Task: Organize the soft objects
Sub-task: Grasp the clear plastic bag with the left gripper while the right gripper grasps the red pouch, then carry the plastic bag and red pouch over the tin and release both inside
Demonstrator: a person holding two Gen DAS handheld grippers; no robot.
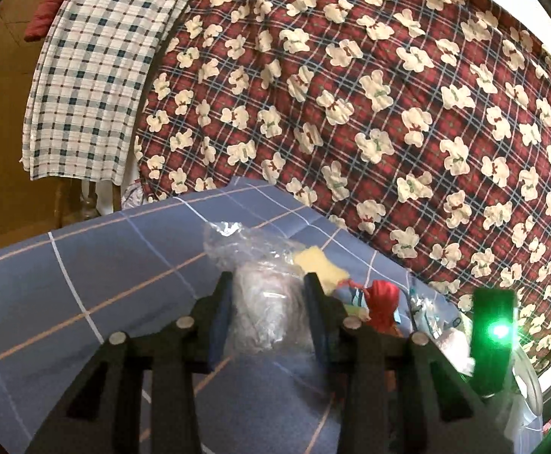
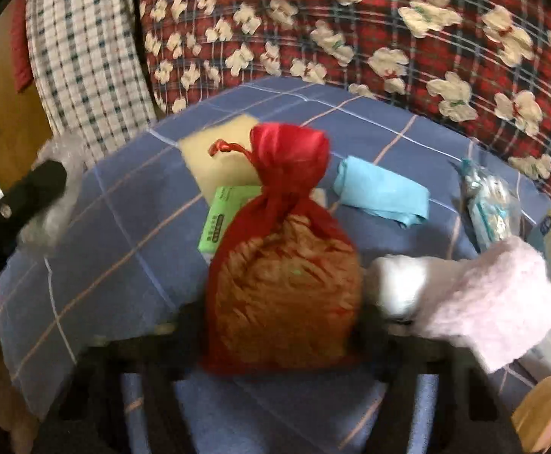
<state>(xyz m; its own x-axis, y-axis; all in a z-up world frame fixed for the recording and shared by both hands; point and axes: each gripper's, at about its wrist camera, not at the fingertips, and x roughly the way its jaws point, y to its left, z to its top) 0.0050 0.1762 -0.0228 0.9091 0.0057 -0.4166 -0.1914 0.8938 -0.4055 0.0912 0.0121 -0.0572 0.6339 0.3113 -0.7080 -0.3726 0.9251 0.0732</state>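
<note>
The biggest thing in view is the red quilt [image 1: 351, 94] with pale bear shapes, and on it lies a blue checked cloth [image 1: 67, 272] that carries all the small soft things. The red mesh pouch [image 2: 281, 265], full and tied at the neck, stands between the fingers of the right claw [image 2: 281, 325]; the fingers sit close at both its sides, about half open, but blur hides whether the pads really press it, so I cannot tell if it is held. Beside it on the right lies a pink fluffy cloth [image 2: 491, 302], and behind are a blue folded bundle [image 2: 381, 196], a yellow sponge [image 2: 218, 162] and a green packet [image 2: 226, 219]. The left claw [image 1: 268, 310] is nearly closed on a crumpled clear plastic bag [image 1: 264, 302], which bulges out in front of the pads. I think the risk is with the pouch: its mesh is smooth and the filling can shift, so a low or weak grip may let it slide out or tip over. The thin plastic bag may also slip, because it folds easily under pressure.
</note>
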